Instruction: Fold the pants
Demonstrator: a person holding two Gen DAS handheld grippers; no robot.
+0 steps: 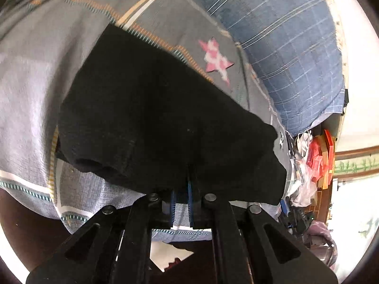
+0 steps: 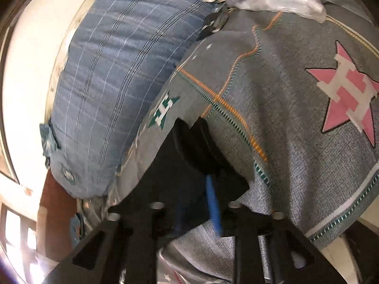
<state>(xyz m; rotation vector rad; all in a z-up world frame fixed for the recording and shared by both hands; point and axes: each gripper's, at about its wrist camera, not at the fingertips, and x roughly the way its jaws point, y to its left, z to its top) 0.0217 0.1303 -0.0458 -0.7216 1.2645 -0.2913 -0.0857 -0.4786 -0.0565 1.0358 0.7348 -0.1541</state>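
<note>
Both cameras sit just behind their jaws and look forward along them, low and very close over a bed. The left wrist view faces across the grey patterned bedspread (image 1: 35, 82) with the black pants (image 1: 165, 123) filling its centre and the blue plaid pillow (image 1: 284, 42) at upper right. The right wrist view looks across the same bedspread (image 2: 296, 142) from the other side, so the pillow (image 2: 113, 82) lies at its left. Both views share the pillow, the pink star (image 1: 216, 58) (image 2: 348, 92) and the pants (image 2: 201, 146).
</note>
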